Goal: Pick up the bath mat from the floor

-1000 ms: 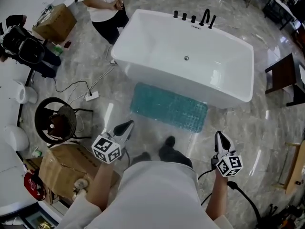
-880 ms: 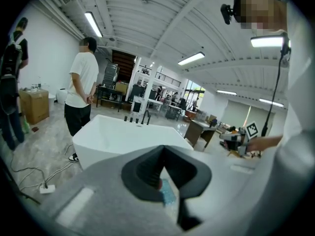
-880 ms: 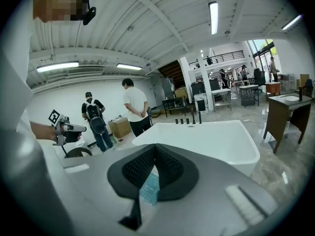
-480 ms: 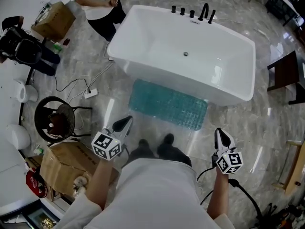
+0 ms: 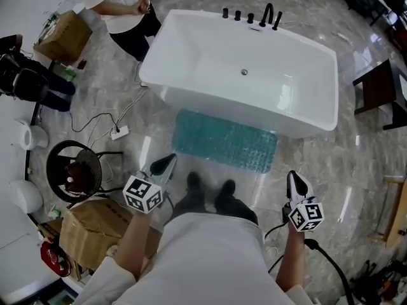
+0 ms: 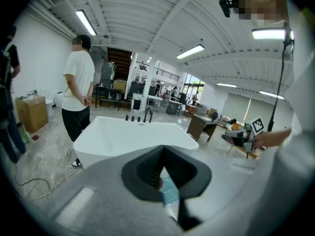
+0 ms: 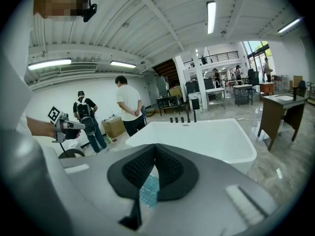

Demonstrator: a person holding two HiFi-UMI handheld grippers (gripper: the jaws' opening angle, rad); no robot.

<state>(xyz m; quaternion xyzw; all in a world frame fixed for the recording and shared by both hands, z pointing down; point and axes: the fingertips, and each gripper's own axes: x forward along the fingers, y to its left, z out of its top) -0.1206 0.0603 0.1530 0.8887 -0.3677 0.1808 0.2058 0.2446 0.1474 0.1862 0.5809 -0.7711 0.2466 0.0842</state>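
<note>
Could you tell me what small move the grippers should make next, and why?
Probably open both and lower them toward the near edge of the bath mat: the left gripper and right gripper are shut and empty, held above the floor, while the mat lies flat beside the bathtub.

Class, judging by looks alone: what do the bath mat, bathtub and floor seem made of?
Bath mat: probably soft rubber or vinyl; teal, bumpy grid.
Bathtub: likely glossy acrylic or ceramic; smooth white sheen.
Floor: polished stone or tile; grey veining, glare.
</note>
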